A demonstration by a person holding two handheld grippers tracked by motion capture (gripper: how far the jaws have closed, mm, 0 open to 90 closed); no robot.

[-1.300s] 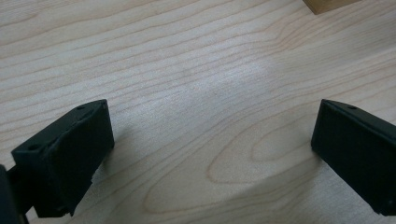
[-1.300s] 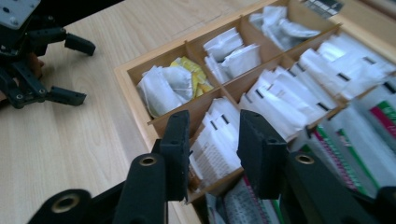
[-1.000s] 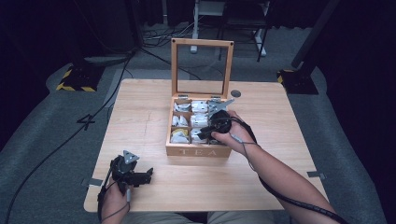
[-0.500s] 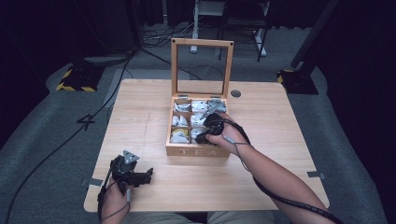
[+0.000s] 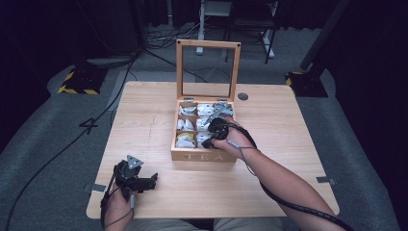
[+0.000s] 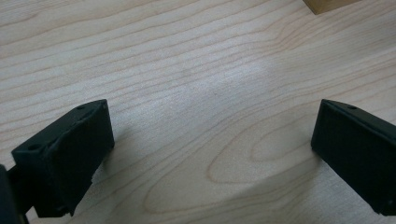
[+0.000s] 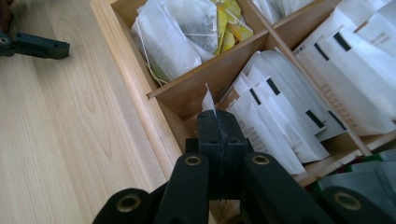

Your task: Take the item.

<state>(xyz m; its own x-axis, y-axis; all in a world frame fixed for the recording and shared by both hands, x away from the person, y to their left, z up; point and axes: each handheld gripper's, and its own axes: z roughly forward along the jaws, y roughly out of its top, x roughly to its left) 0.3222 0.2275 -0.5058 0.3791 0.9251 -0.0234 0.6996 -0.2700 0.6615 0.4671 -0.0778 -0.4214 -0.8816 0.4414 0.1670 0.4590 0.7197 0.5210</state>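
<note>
Where the light wooden table [image 5: 159, 110] carries it, a wooden tea box [image 5: 202, 155] stands a little beyond the middle, its glass-paned lid [image 5: 208, 70] raised upright at the far side and the word TEA on its near wall. Its compartments are packed with white paper tea sachets [image 7: 285, 116]; in the right gripper view one compartment instead holds loose tea bags [image 7: 187, 37] with strings and yellow tags.

The right gripper [image 5: 214, 132] reaches into the box at its right side, held by the person's right hand [image 5: 234, 142]. In its own view the fingers [image 7: 209, 135] are pressed together with no gap, and a small white corner of paper [image 7: 208, 100] sticks up just past their tips, so they pinch a sachet by its edge, over the compartment next to the box's wall. How much of that sachet lies below cannot be told.

The left gripper [image 5: 137, 180] rests near the table's near-left corner, well apart from the box, in the person's left hand [image 5: 118, 207]. Its fingers [image 6: 65, 154] stand wide apart above bare wood grain, holding nothing; a corner of the box shows at the top edge of that view.
</note>
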